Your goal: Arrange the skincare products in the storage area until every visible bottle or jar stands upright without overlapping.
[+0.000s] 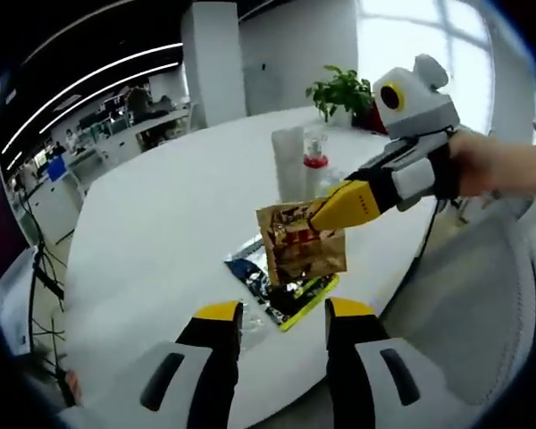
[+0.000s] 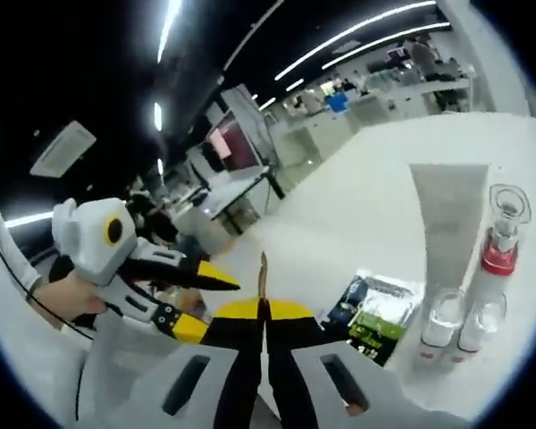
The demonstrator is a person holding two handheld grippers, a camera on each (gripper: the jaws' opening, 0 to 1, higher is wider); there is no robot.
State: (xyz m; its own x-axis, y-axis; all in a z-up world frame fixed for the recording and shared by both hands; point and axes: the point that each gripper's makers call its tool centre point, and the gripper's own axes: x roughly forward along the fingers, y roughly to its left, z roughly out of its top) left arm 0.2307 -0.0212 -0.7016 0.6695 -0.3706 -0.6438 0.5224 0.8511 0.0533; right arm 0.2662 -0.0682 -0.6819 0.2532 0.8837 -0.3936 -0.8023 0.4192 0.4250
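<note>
Skincare items stand in a cluster on the white table: a tall frosted tube set on its cap, a clear pump bottle with a red collar, and two small clear bottles just in front of them. In the left gripper view the tube and pump bottle are far off and blurred, and the small bottles cannot be made out there.

Nearer the table edge lie flat sachets, green and dark blue, glossy and overlapping; their print is too small to read. In the left gripper view the sachets are partly covered by a crinkled gold-brown foil packet held in the air above them.

That packet is pinched at its upper edge by the right gripper, whose yellow-tipped jaws are closed on it. The right gripper view sees the same packet edge-on, only a thin sliver between the right gripper's jaws.

The left gripper has its jaws spread wide with nothing between them, below the packet. Seen from the right gripper view, the left gripper appears open too, though its lower jaw is partly hidden.

A potted plant sits at the table's far edge.
</note>
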